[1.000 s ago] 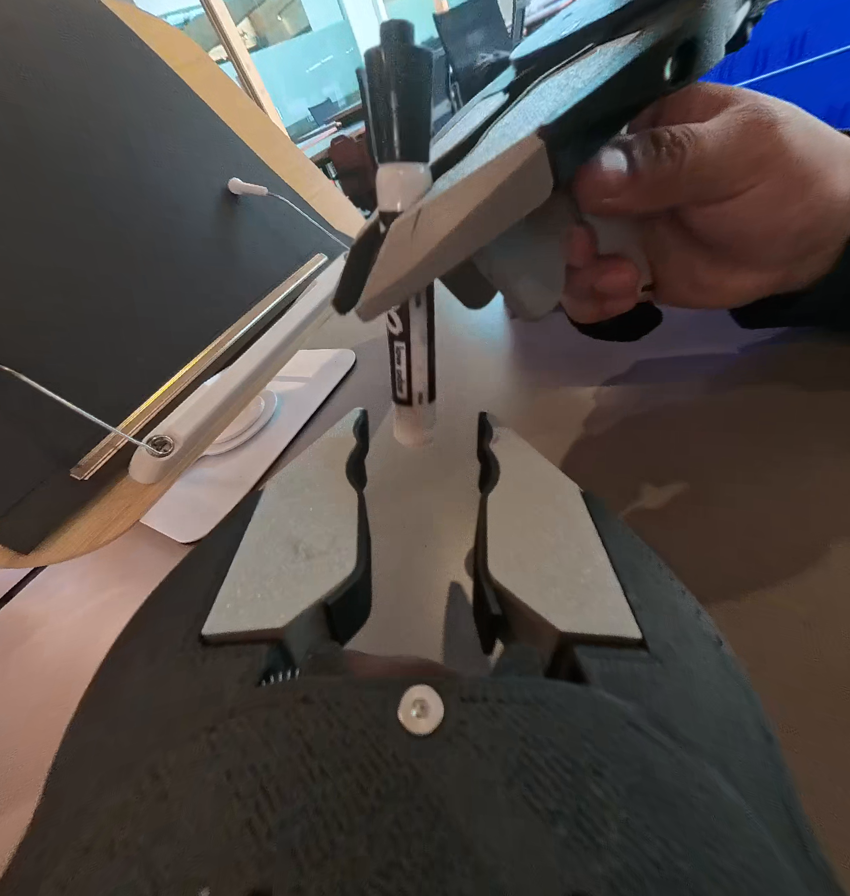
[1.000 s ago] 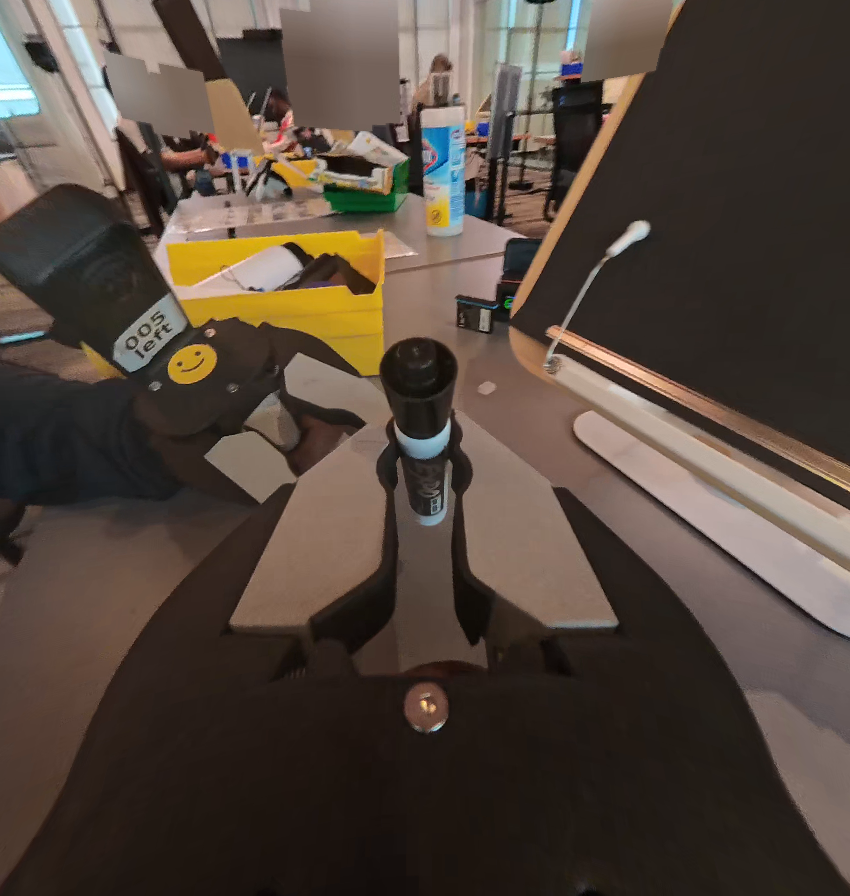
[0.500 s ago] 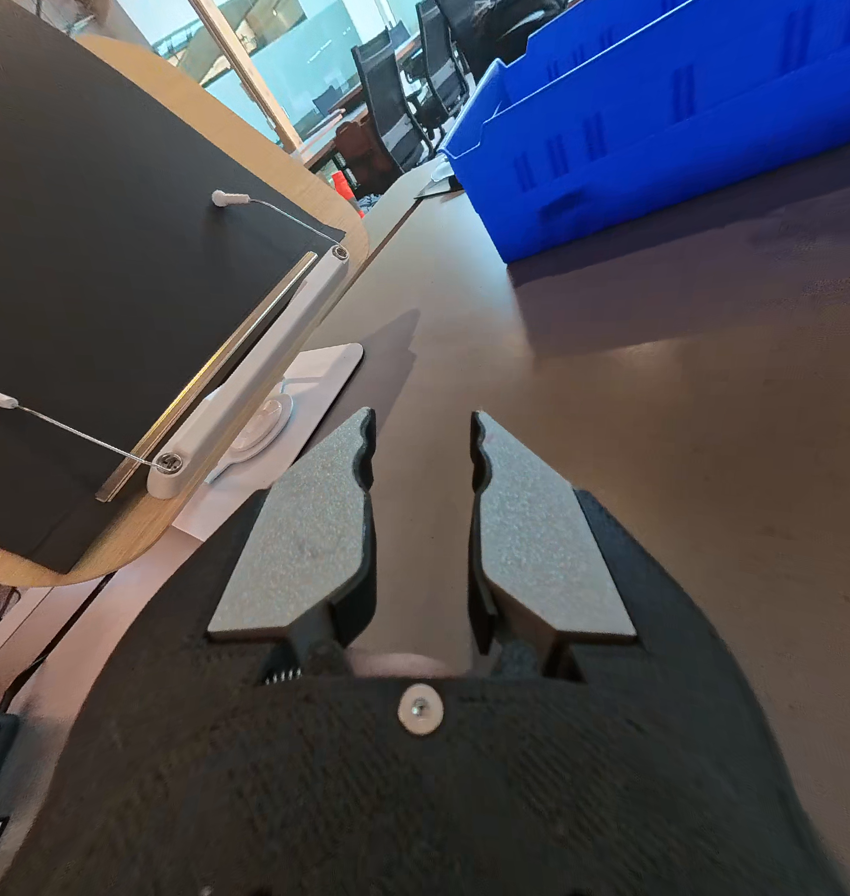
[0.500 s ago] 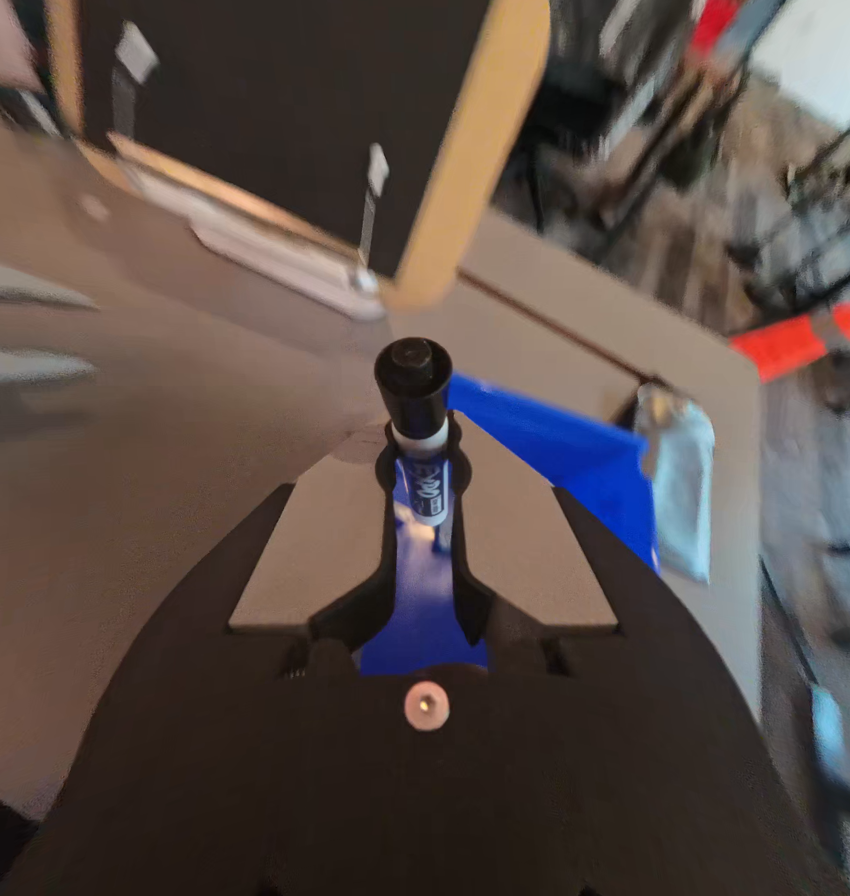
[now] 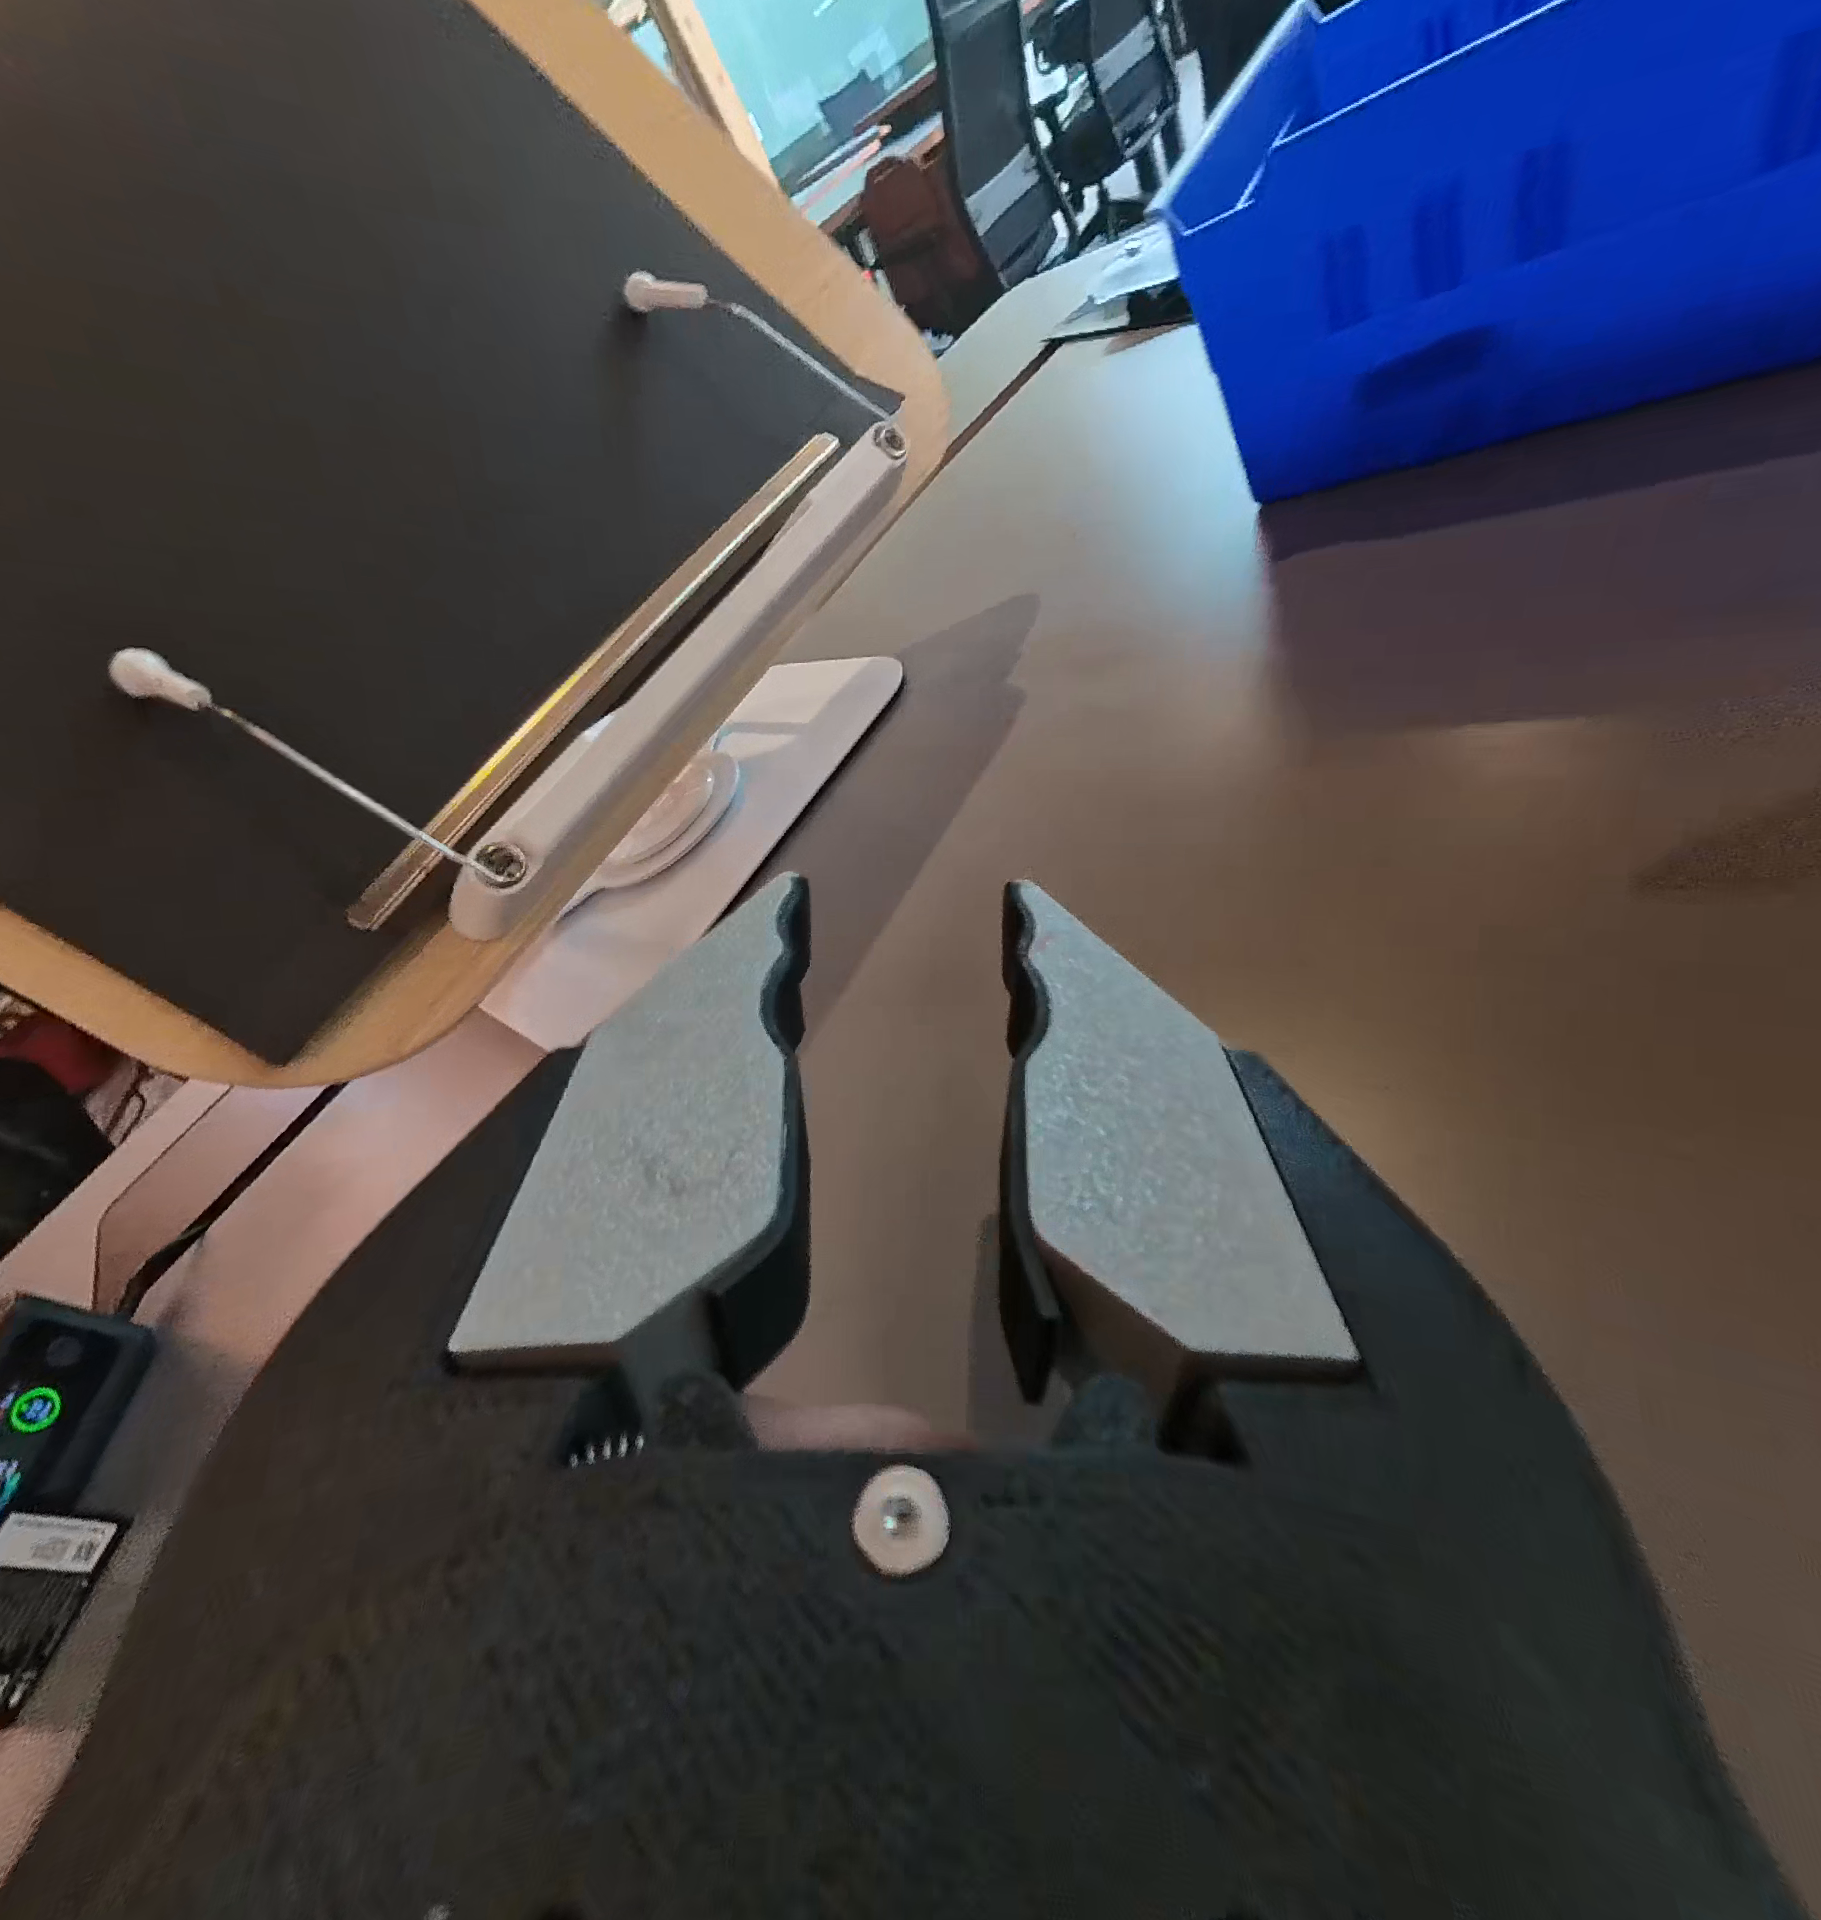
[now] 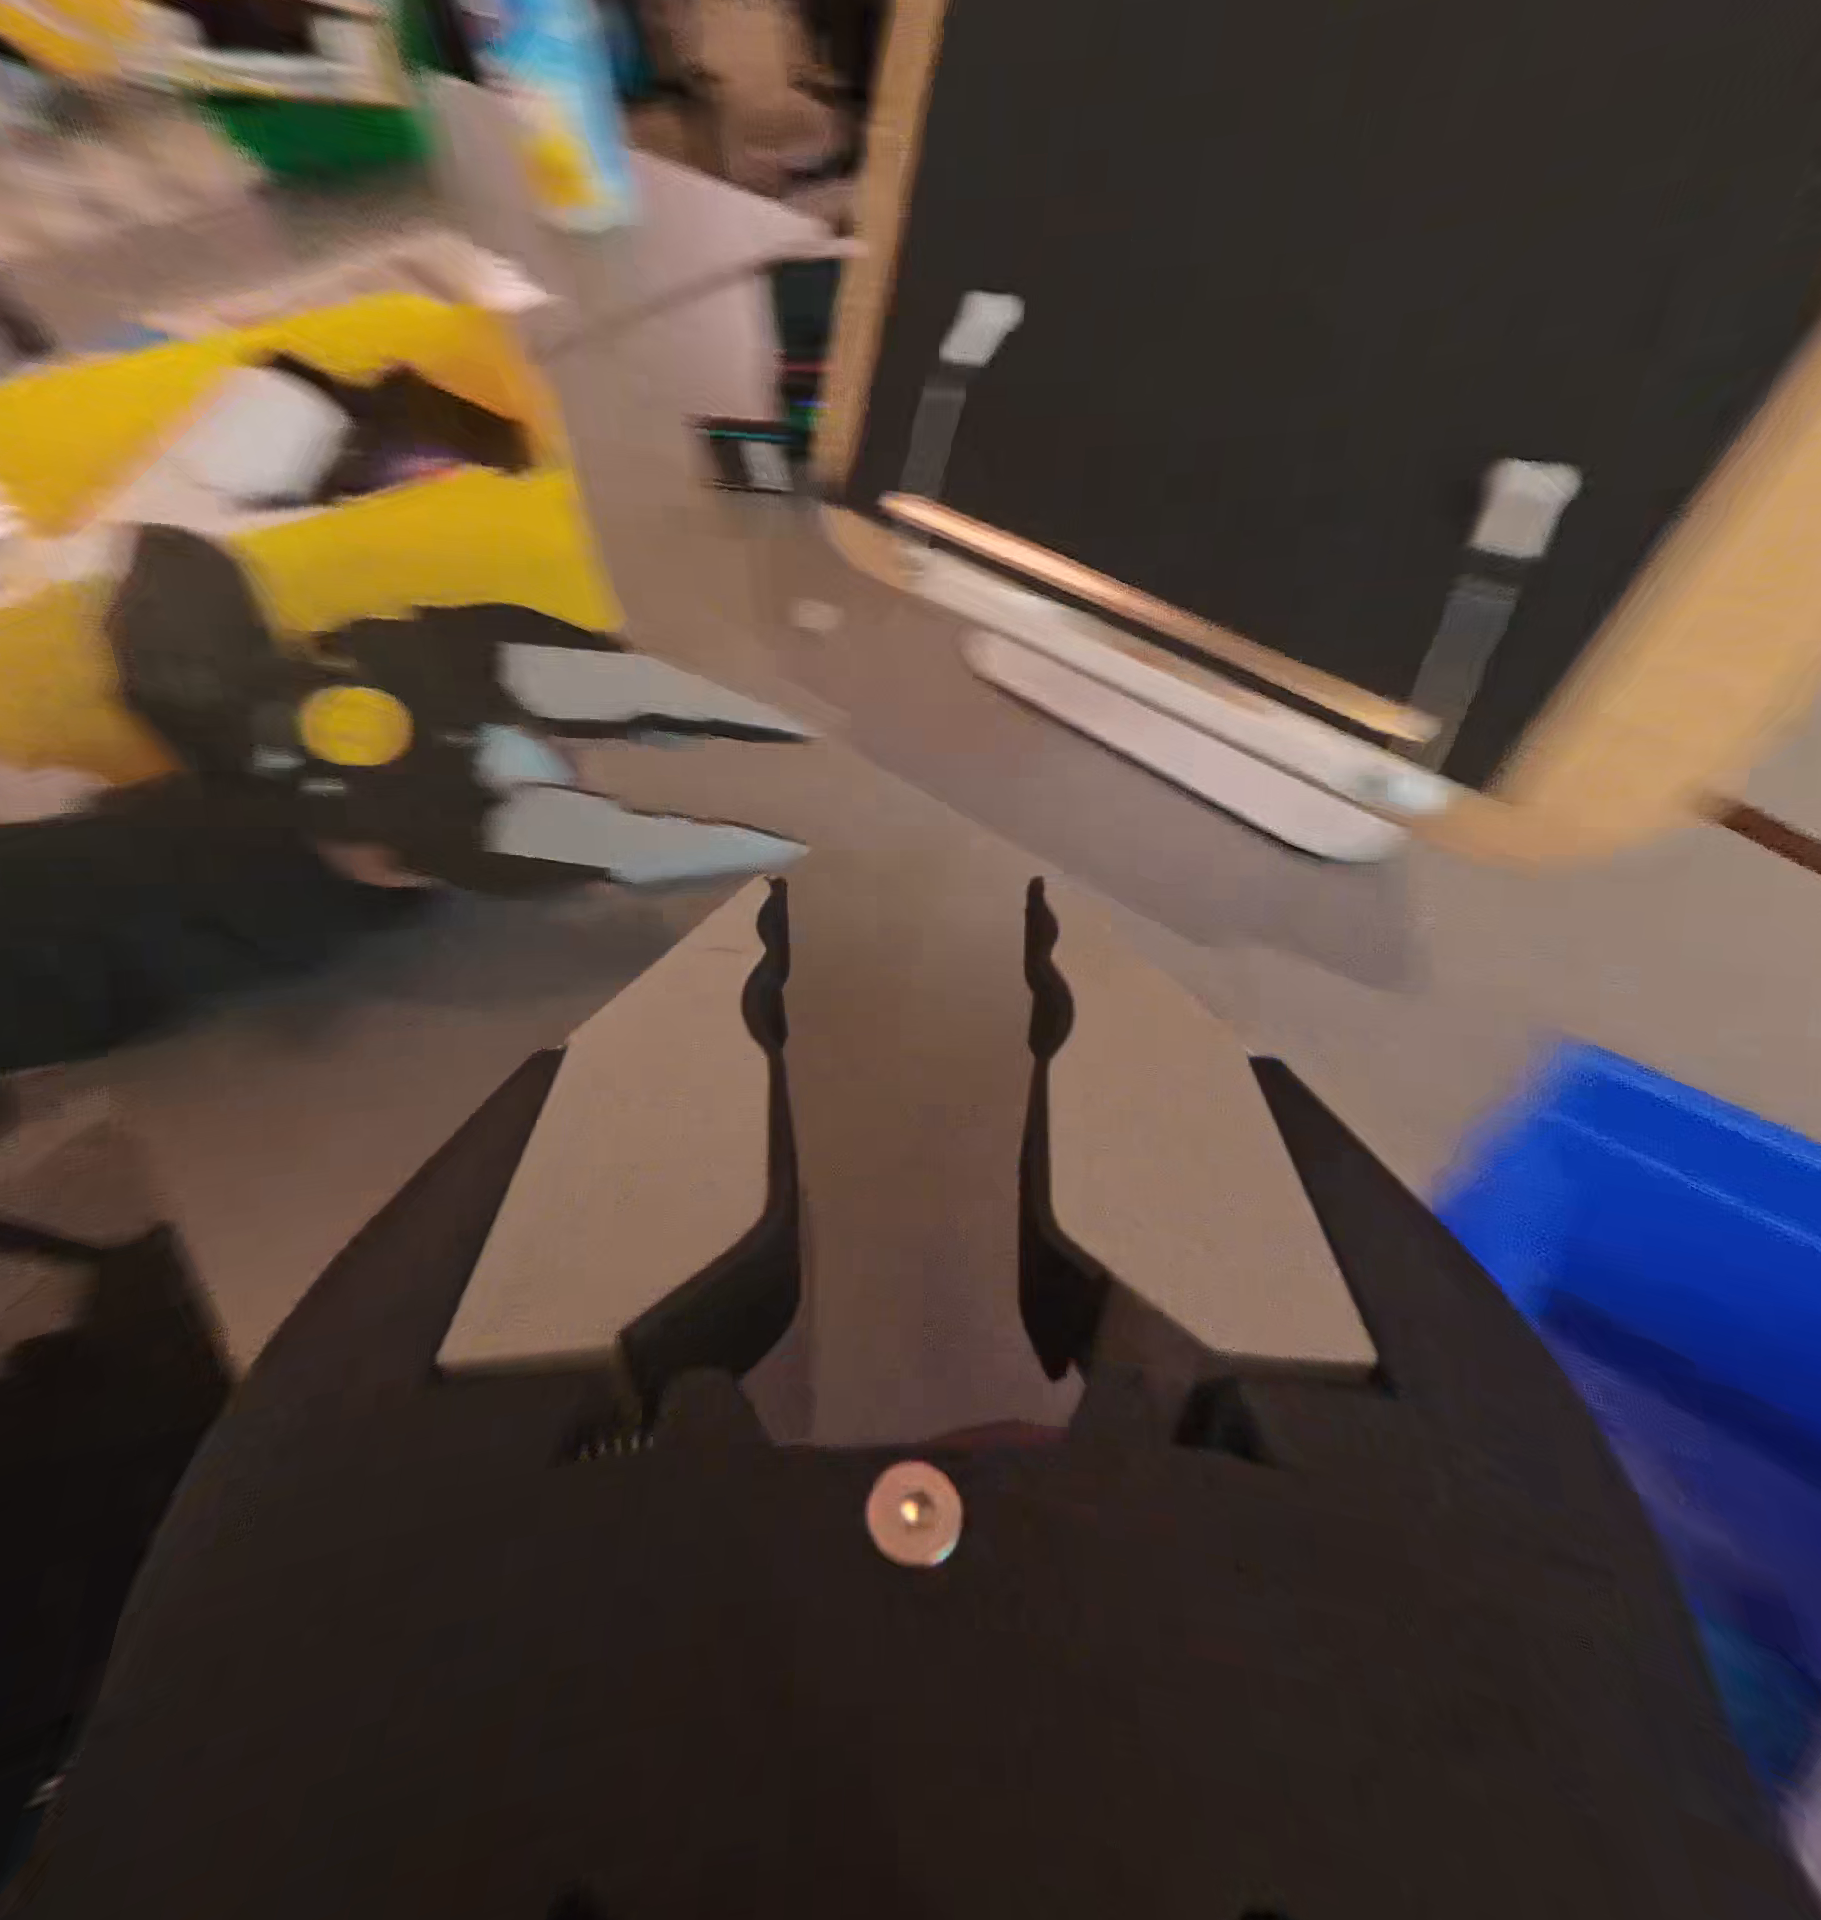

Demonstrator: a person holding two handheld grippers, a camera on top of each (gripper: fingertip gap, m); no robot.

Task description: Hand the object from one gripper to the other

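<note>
The black marker with the white band is not in either view now. My left gripper is open and empty, low over the brown table, pointing past the book stand. My right gripper is open and empty too; its view is motion-blurred. The left gripper also shows in the right wrist view, to the left of my right gripper's tips, with its jaws apart and nothing between them.
A book stand with a black board on a white base stands at the left, and shows in the right wrist view. A blue bin sits at the far right, near my right gripper. A yellow bin and a small black device sit nearby. The tips of one gripper are about 15 cm away from the tips of the other.
My right gripper, shut on the marker over the blue bin half a second ago, is now open and empty and has swung back toward the stand. My left gripper stayed open and drew back.
</note>
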